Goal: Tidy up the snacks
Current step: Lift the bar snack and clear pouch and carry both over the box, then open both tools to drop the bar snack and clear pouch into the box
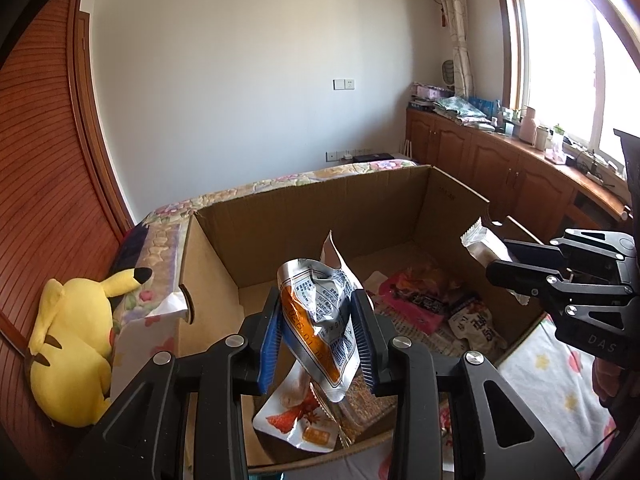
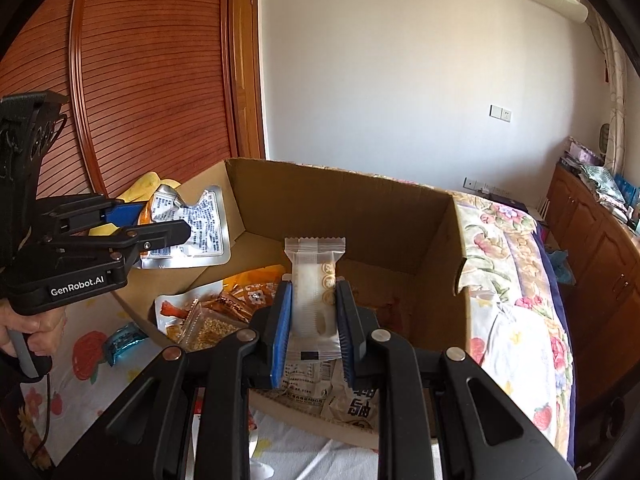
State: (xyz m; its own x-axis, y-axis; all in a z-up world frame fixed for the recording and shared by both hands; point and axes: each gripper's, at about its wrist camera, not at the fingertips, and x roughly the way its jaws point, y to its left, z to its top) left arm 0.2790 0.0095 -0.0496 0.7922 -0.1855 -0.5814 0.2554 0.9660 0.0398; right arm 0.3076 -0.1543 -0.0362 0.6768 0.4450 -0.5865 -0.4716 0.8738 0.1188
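Two pairs of tongs are each pinching a snack above an open cardboard box (image 1: 304, 216) that is sitting on a flowered bed (image 2: 516, 264). Nearest in the left wrist view, the left tongs (image 1: 318, 332) are squeezing a crumpled silver and orange pouch (image 1: 320, 320) between blue pads, holding it upright over the near left corner of the box, probably so it can be dropped among the packets lying below. Directly underneath are lying a white packet with a red picture (image 1: 296, 420) and a clear pack of pale grains (image 1: 364, 404). In the right wrist view, the right tongs (image 2: 314, 324) are gripping a white sealed bar wrapper (image 2: 316, 288) by its middle, its crimped end pointing up, hovering over the near right part of the box (a hold that seems ready for release). Further in, a pink packet (image 1: 416, 304) and a white packet with dark lettering (image 1: 476, 320) are resting on the box floor. A small blue wrapped sweet (image 2: 124, 340) is lying on the bed outside the box. Beyond, a yellow plush toy (image 1: 72, 352) is leaning beside the box, and wooden cabinets (image 1: 500, 168) are running beneath a bright window.
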